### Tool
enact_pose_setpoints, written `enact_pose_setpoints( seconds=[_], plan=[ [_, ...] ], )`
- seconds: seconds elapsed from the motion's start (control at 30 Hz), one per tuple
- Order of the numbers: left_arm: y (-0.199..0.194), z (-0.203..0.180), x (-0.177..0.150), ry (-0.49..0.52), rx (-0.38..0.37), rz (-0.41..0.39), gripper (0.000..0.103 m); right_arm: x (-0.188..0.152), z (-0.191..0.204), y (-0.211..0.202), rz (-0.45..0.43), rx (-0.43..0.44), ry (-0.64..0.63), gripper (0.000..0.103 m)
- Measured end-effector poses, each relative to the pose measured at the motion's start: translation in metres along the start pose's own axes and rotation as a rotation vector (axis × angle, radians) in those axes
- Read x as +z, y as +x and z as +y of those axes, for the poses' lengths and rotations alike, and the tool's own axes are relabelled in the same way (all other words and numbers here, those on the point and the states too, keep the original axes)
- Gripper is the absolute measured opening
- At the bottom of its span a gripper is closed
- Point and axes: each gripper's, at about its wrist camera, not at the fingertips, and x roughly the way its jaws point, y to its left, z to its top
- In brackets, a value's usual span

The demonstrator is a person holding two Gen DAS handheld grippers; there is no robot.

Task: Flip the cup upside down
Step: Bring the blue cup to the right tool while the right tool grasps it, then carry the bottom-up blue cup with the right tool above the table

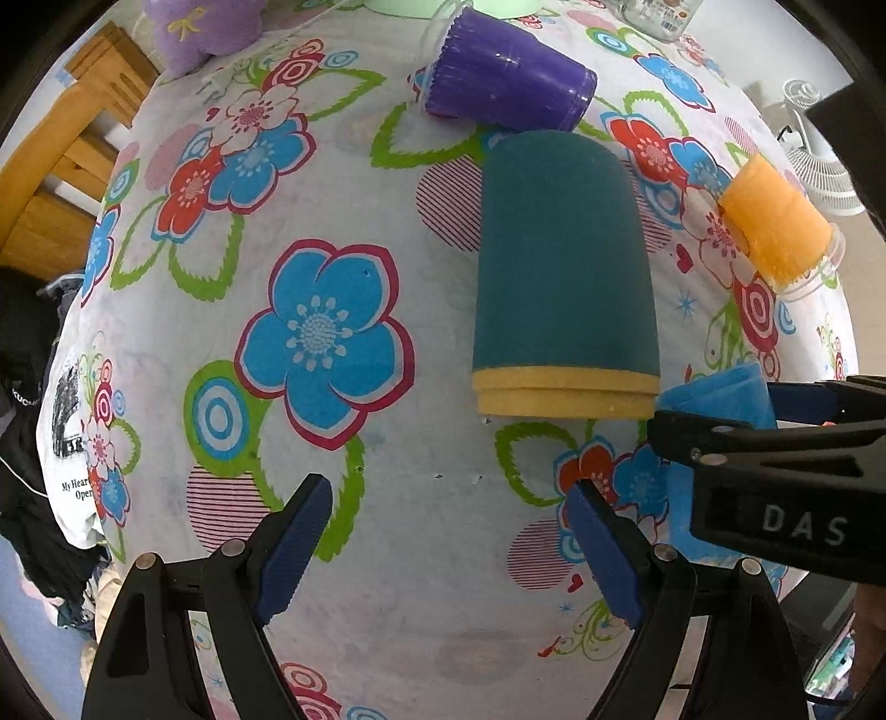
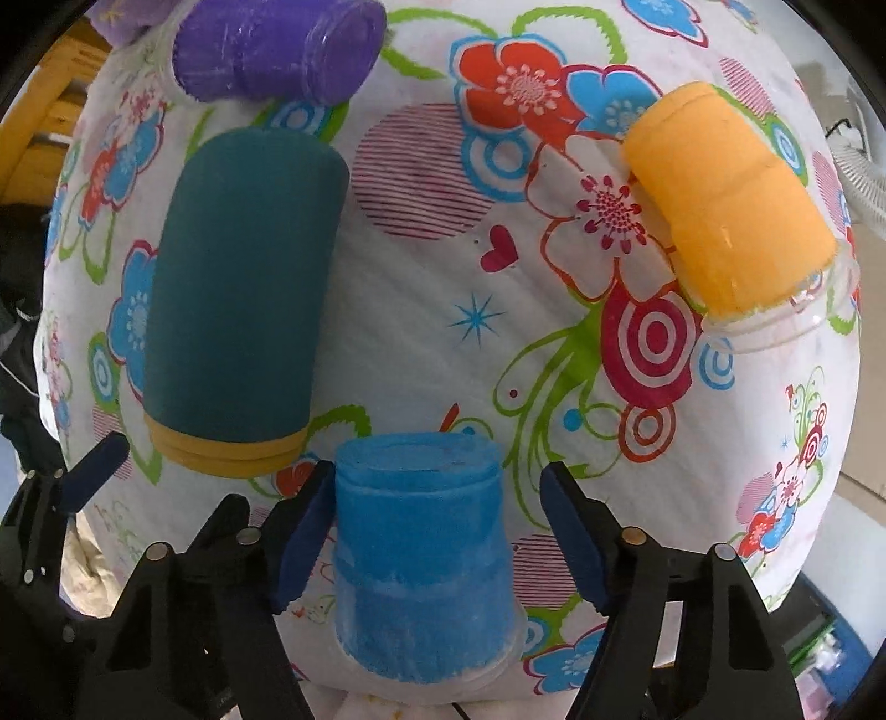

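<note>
A blue cup [image 2: 418,559] stands upside down on the flowered tablecloth [image 2: 443,310], rim on the cloth. My right gripper [image 2: 437,531] is open, its fingers on either side of the cup; the left pad is close to the cup, the right pad stands apart. In the left wrist view the blue cup [image 1: 720,396] peeks out behind the right gripper [image 1: 786,437] at the right. My left gripper [image 1: 443,548] is open and empty above bare cloth. A teal cup with a yellow rim [image 1: 565,277] [image 2: 238,299] stands upside down just ahead of it.
A purple cup [image 1: 504,83] [image 2: 277,47] lies on its side at the back. An orange cup [image 1: 775,221] [image 2: 731,216] lies on its side at the right. A wooden chair [image 1: 61,166] stands off the table's left edge. A fan [image 1: 819,149] stands beyond the right edge.
</note>
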Motion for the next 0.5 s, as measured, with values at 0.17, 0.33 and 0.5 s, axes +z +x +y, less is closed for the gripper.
enact_pose_setpoints(
  seconds=[0.17,0.33,0.5],
  plan=[
    [0.003,-0.001,0.004,-0.01,-0.006,0.007,0.088,0.006,0.005,0.011,0.034,-0.004,-0.008,0.058],
    [0.004,-0.005,0.006,-0.013,-0.003,0.006,0.088,0.005,0.008,0.008,0.007,-0.005,-0.035,0.057],
    [-0.005,-0.004,0.004,-0.021,-0.003,-0.006,0.088,-0.001,0.008,-0.01,-0.049,0.012,-0.036,0.056]
  ],
)
